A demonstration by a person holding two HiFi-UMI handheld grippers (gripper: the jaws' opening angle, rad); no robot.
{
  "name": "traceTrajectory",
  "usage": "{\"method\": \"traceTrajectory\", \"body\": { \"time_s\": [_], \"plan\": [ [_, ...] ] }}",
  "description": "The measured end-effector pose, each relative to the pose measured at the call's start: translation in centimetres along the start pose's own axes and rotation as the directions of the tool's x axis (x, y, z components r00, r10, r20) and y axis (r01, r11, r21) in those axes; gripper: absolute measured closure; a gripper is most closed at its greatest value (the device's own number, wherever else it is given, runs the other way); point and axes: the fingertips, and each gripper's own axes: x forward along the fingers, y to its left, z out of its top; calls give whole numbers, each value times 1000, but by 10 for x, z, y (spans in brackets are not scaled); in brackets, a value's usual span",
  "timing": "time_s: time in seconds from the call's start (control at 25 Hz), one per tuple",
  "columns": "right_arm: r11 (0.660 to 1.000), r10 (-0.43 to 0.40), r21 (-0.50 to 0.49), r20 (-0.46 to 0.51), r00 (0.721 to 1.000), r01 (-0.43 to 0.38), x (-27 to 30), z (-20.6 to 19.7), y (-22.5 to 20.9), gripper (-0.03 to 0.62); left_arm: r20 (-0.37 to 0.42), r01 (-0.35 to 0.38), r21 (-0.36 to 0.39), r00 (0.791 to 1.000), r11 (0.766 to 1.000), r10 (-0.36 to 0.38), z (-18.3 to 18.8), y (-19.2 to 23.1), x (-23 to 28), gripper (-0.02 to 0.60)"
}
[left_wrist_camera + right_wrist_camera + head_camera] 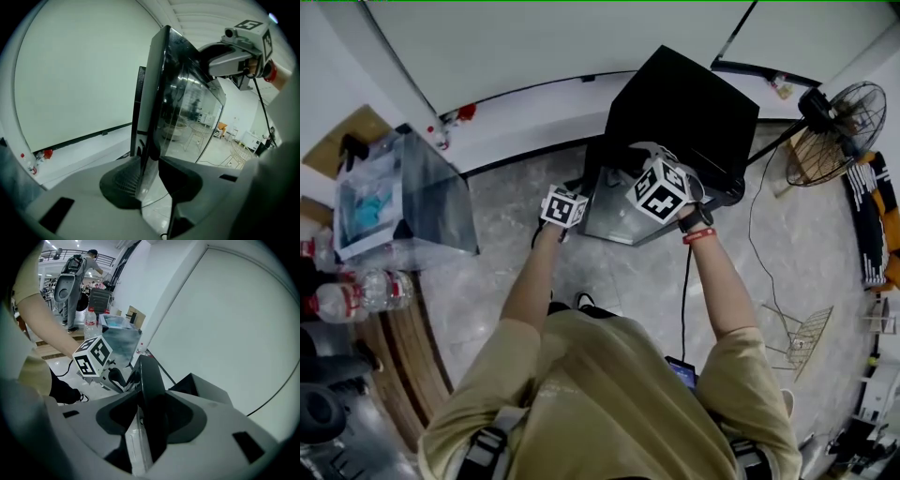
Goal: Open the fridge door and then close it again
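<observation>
A small black fridge (686,111) stands on the floor against the white wall. Its mirrored door (614,208) is swung part-way open towards me. My left gripper (578,210) grips the door's outer side edge, and in the left gripper view that edge (151,117) runs up between the pads, which press on it. My right gripper (642,167) is clamped over the door's top edge beside the fridge body. Seen from the right gripper view, the thick black edge (151,380) fills the gap between the pads. The left gripper's marker cube (93,357) shows further along the door.
A clear plastic box (398,192) stands to the left on the floor, with water bottles (356,292) near it. A floor fan (839,129) and a wire rack (804,339) are to the right. A black cable (684,300) runs from the fridge towards me. A person (75,280) stands far behind.
</observation>
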Motion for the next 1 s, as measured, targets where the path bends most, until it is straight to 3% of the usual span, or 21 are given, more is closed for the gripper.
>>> {"method": "traceTrajectory", "body": {
  "time_s": [0.4,1.0],
  "plan": [
    [998,46,-55,44,998,-44,-15,1,22,399,9,-82,-40,997,996,82,-17,-15,-22,459],
    [991,88,-113,96,991,-77,-31,-2,42,399,27,-137,-97,990,986,140,-33,-37,-36,459]
  ]
}}
